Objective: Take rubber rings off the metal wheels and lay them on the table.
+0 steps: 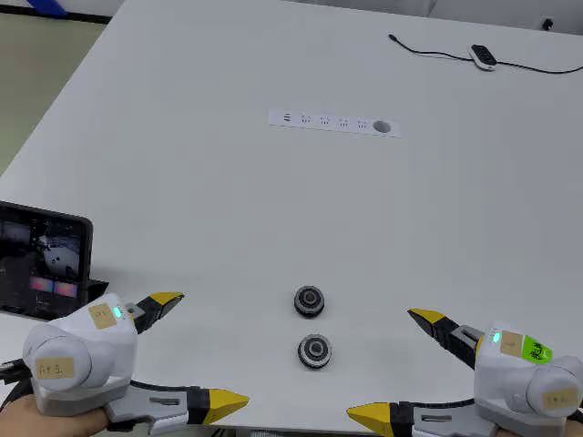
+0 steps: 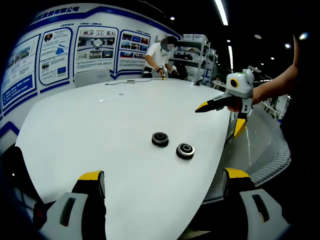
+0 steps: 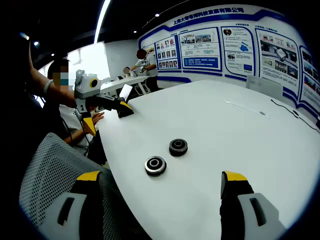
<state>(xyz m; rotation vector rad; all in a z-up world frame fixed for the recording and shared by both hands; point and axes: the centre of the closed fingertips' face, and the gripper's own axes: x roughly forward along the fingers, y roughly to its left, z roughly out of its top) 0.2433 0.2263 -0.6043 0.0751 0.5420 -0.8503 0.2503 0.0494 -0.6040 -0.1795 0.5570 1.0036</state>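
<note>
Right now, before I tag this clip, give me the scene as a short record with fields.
table: white, wheels near its front edge
near wheel: lying flat, untouched
far wheel: lying flat, apart from the near one
rubber rings: apparently on both wheels, none laid out
left gripper: open, left of the wheels, holding nothing
right gripper: open, right of the wheels, holding nothing
other: tablet, power strip, corded remote
</note>
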